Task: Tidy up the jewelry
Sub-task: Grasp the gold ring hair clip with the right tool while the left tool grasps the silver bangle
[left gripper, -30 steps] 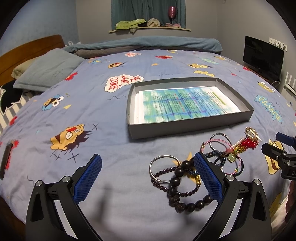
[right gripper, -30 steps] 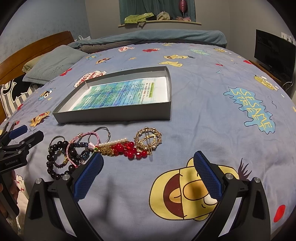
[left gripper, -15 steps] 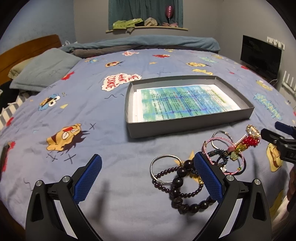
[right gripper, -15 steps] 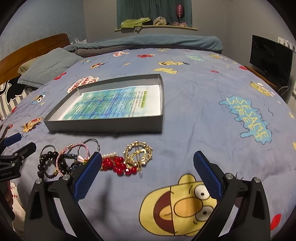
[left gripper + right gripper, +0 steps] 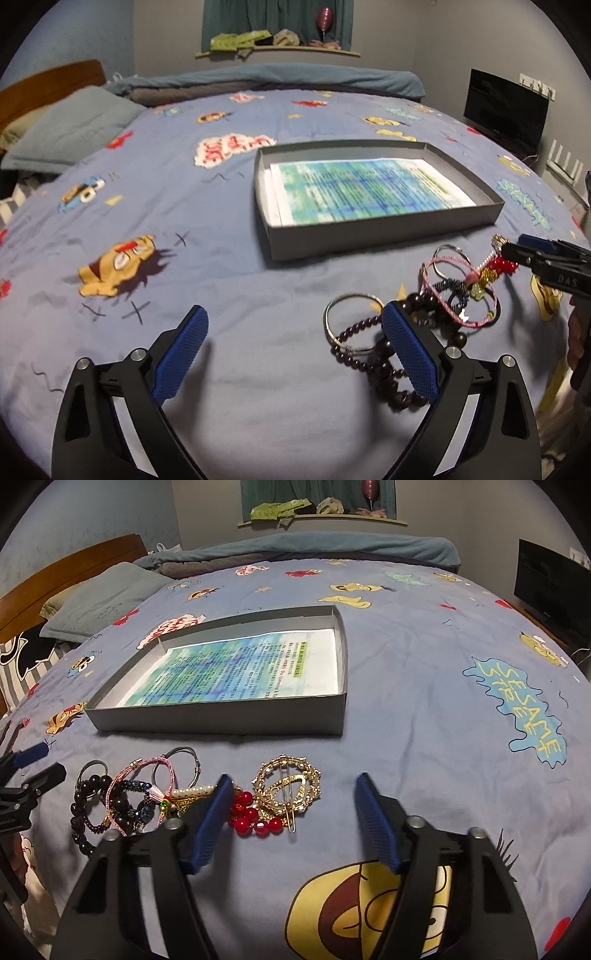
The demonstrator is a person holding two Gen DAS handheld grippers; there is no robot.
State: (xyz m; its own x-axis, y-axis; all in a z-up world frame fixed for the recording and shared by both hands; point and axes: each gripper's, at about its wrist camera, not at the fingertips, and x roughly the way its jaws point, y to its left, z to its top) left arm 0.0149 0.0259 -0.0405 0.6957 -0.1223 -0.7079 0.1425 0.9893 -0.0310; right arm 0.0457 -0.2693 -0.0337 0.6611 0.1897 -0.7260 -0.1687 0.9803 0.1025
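Box [image 5: 221,722]: we see it mid-bed [image 5: 406,709], paper sheet [image 5: 236,672] inside.
Jewelry pile [image 5: 192,801]: just in front of box.
Pillow [image 5: 99,602]: far left, behind.

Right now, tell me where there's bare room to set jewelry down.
Free: the printed sheet inside the gray tray, and bedspread right of the tray. Crowded: the strip before the tray, from the dark bead bracelets to the gold hair clip.
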